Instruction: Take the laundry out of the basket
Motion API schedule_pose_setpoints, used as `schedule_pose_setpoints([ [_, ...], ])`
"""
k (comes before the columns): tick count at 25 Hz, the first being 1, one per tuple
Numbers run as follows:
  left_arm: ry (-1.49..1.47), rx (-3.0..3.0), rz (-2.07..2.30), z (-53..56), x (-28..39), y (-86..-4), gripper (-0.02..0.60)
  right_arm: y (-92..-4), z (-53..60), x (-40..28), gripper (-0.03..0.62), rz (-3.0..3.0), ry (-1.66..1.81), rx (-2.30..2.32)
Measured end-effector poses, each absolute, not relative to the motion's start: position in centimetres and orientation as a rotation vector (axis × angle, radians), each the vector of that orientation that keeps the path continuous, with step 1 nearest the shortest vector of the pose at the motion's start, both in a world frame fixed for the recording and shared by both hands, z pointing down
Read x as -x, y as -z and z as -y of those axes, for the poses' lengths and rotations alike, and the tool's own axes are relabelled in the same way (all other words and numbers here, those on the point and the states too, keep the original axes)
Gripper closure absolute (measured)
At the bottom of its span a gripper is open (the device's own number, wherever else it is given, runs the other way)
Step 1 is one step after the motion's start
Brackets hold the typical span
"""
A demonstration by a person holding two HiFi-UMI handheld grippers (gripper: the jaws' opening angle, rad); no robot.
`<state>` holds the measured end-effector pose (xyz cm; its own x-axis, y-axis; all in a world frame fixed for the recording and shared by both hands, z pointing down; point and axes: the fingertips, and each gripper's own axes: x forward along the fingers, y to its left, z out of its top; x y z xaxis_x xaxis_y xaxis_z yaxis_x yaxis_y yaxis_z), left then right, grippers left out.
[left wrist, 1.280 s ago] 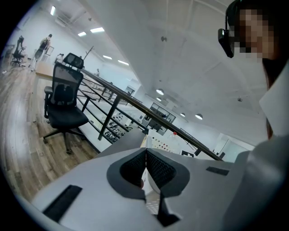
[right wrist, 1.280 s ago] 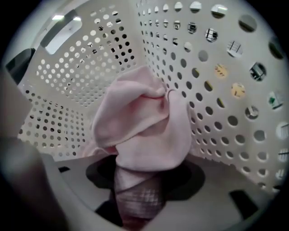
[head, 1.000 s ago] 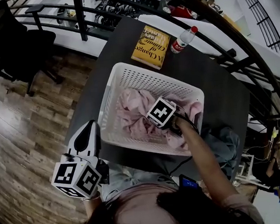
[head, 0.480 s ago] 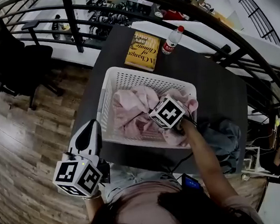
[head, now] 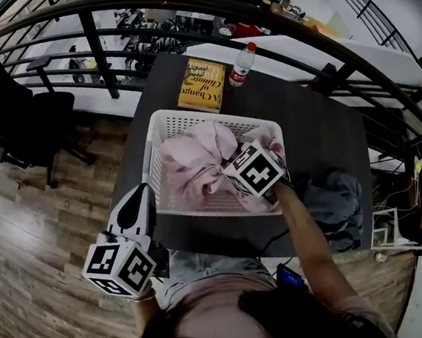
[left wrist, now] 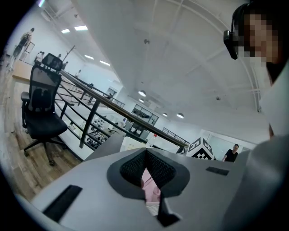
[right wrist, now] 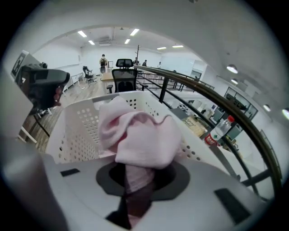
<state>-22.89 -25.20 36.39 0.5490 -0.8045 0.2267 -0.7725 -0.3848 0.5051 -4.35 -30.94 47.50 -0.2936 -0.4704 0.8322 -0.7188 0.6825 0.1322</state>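
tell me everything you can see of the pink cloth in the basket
The pink cloth is soft, pale pink fabric, rumpled into thick folds. It lies inside the white perforated basket and fills much of it. The right tool is clamped on one fold, which runs down between its jaws, so a bunch is drawn up from the pile while the rest rests in the basket.

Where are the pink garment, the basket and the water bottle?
pink garment [head: 195, 157], head view, bunched middle of the cloth.
basket [head: 180, 123], head view, far perforated wall.
water bottle [head: 241, 68], head view, labelled body.
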Motion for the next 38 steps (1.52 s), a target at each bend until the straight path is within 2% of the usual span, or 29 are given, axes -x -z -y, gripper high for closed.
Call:
schedule_pose_setpoints([
  [38, 0.097, -2.424, 1.082, 21.8, 25.5, -32.5, 0.583, -27.0, 27.6, 2.6, 0.499, 1.977, 0.022, -1.493],
])
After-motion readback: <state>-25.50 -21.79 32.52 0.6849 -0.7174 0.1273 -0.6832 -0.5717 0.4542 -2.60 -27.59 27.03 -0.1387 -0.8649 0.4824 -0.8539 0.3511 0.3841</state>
